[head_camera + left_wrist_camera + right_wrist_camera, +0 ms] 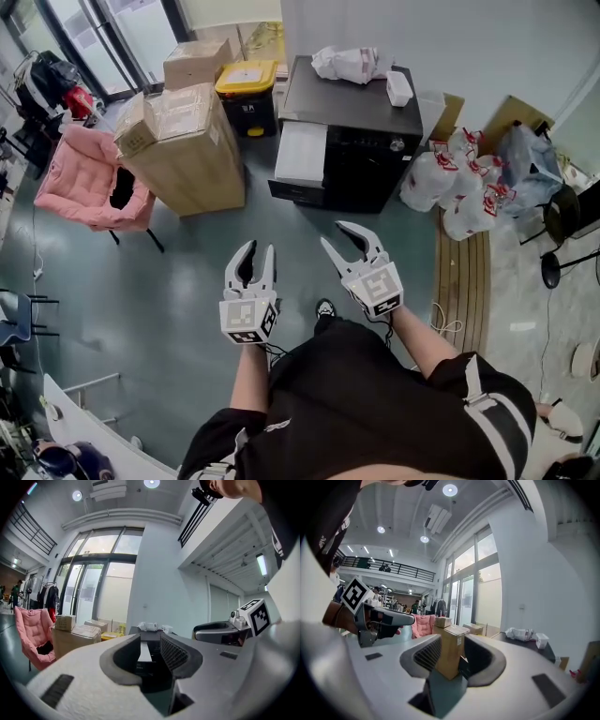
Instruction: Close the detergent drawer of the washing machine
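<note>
The black washing machine [361, 141] stands against the far wall, a few steps ahead of me. Its white detergent drawer [301, 153] sticks out from the front at the left. Both grippers are held level over the green floor, well short of the machine. My left gripper [258, 253] is open and empty; in the left gripper view [149, 641] the drawer [144, 652] shows far off between its jaws. My right gripper [331, 232] is open and empty too; in the right gripper view [452, 641] its jaws frame a distant carton [449, 656].
Large cardboard boxes [183, 141] and a yellow-lidded bin [247, 94] stand left of the machine, a pink chair [89, 178] further left. White plastic bags [459, 183] lie to its right, above a wooden board [464, 281]. A bag [345, 64] and a white tub [398, 88] rest on the machine.
</note>
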Tool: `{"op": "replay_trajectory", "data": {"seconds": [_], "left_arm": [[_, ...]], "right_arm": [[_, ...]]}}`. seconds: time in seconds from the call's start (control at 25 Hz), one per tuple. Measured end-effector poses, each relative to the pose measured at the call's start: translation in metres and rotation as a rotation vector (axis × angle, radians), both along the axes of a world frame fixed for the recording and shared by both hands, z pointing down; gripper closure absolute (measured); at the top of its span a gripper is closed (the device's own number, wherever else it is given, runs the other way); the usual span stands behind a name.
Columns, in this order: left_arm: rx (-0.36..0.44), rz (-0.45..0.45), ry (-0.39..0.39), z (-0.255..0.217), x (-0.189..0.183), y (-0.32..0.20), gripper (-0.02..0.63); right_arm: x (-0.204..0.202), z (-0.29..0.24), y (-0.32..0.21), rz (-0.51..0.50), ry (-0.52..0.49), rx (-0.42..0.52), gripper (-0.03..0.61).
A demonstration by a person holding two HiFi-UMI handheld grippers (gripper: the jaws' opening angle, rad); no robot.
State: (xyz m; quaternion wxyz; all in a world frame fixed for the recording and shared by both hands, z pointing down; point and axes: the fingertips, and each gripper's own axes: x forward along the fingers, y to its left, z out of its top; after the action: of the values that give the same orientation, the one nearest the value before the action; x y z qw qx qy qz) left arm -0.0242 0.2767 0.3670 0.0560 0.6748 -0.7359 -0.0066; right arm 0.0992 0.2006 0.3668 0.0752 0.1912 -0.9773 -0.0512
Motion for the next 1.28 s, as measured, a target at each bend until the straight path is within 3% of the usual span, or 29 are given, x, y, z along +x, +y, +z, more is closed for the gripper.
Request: {"op": "replay_trajectory", "data": {"seconds": [0.32, 0.68, 1.12, 1.28], "left_arm": [[-0.044, 0.016, -0.007, 0.012, -0.017, -0.064, 0.482], [-0.122, 0.016, -0.007, 0.034, -0.041, -0.107, 0.483], [-0.214, 0.148, -0.028, 0.062, -0.106, -0.176, 0.479], [-0.241, 0.235, -0.087, 0.068, -0.140, -0.211, 0.472]], "right_arm": [[-0.007, 0.012, -0.071, 0.005, 0.021, -0.027, 0.419], [-0.012, 0.040, -0.116, 0.013, 0.073, -0.088, 0.426], [-0.050, 0.079, -0.166, 0.074, 0.152, -0.182, 0.433], [-0.070, 0.106, -0.195, 0.117, 0.221, -0.202, 0.433]]}}
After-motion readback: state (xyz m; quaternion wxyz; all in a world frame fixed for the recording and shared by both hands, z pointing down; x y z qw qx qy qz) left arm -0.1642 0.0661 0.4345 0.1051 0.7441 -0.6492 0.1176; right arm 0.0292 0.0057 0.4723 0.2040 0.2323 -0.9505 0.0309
